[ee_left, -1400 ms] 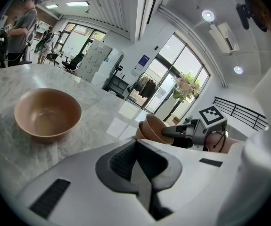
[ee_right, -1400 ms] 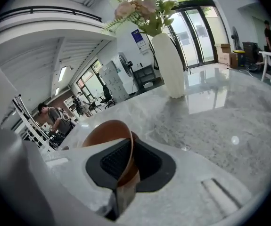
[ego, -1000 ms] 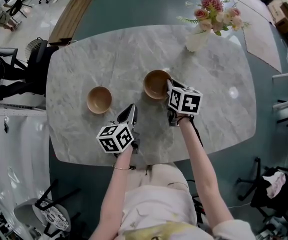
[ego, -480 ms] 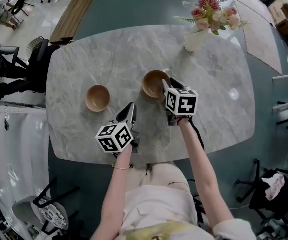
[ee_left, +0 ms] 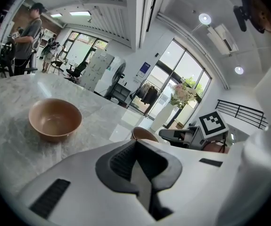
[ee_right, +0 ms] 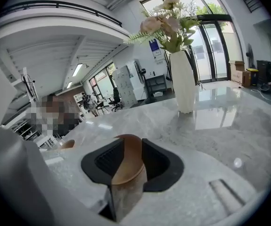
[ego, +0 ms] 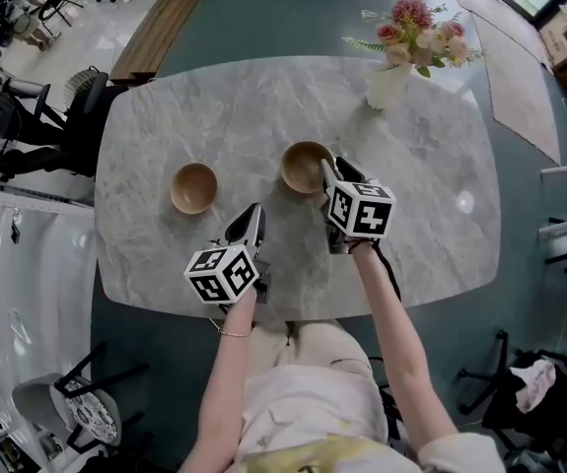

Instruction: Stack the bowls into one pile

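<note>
Two wooden bowls stand upright on the marble worktop (ego: 214, 106), well apart, so no pile has been made yet. The right bowl (ego: 306, 166) sits near the middle. The right gripper (ego: 330, 168) is at its near-right rim, with the bowl's wall standing up between the jaws. Those jaws are opening, and the pads look to be coming off the rim rather than pressing on it, so I judge this bowl is resting on the worktop under its own weight. The left bowl (ego: 194, 187) lies to the left of the right bowl and slightly nearer the person, with bare marble between the two. The left gripper (ego: 251, 215) hovers just near-right of the left bowl, its jaws drawn together at the tips with nothing between them. In the left gripper view the left bowl (ee_left: 55, 119) sits ahead and to the left of the jaw line, mouth up and not touched. The coming move turns on that offset. The left bowl is much closer to the left gripper than to the right one, and it lies left and a little farther off than the closed tips. The left gripper would therefore need to part its jaws and swing left to take the rim. Being round, the bowl has no long axis to line up with. A vase of flowers (ego: 389, 82) stands at the far right, clear of both bowls.
</note>
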A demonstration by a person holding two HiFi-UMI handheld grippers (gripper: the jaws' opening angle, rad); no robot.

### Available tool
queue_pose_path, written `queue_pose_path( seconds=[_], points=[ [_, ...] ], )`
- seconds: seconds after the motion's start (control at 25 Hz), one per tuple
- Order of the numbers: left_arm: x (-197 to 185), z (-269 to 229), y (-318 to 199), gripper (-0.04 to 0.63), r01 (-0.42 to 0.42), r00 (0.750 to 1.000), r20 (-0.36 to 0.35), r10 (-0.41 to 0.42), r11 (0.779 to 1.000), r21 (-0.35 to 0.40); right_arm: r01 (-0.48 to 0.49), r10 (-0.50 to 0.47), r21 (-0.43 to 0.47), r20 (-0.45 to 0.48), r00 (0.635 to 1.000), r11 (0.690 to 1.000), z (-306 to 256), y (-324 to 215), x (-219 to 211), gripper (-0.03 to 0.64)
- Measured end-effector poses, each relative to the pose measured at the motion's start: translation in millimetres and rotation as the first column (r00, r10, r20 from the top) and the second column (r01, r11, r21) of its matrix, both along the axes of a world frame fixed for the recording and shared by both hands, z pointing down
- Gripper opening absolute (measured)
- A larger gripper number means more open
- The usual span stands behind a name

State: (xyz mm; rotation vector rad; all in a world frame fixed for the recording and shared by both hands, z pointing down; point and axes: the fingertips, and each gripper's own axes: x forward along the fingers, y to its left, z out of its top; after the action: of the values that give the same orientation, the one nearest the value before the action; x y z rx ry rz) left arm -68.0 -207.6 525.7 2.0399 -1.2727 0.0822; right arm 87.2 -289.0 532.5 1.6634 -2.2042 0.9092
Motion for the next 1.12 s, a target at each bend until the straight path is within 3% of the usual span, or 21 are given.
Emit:
queue_pose_path(
  seconds=[0.16, 0.32, 0.8, 1.12],
  points=[
    [-4.8, -7.3, 7.0, 0.0, 0.037, 0.999, 0.012, -0.037, 0.999, 0.026, 0.046, -0.046, 0.027, -0.001, 0.999, 0.999, -9.5, 11.0, -6.8, 0.093],
    [-8.3, -11.4, 16.2, 0.0, 0.083, 0.996, 0.014, -0.084, 0.996, 0.044, 0.089, -0.089, 0.047, -0.013, 0.996, 0.995, -11.9, 22.2, -14.3, 0.007],
    [-44.9, -22.8, 32.3, 0.0, 0.19, 0.981, 0.025, -0.192, 0.979, 0.071, 0.2, -0.204, 0.065, 0.051, 0.978, 0.978, -24.1, 34.6, -62.2, 0.006],
    [-87.2, -8.0, 30.8, 0.0, 0.201, 0.979, 0.038, -0.202, 0.979, 0.025, 0.264, -0.27, 0.075, 0.099, 0.958, 0.962, -24.2, 34.4, -122.7, 0.006]
  ],
)
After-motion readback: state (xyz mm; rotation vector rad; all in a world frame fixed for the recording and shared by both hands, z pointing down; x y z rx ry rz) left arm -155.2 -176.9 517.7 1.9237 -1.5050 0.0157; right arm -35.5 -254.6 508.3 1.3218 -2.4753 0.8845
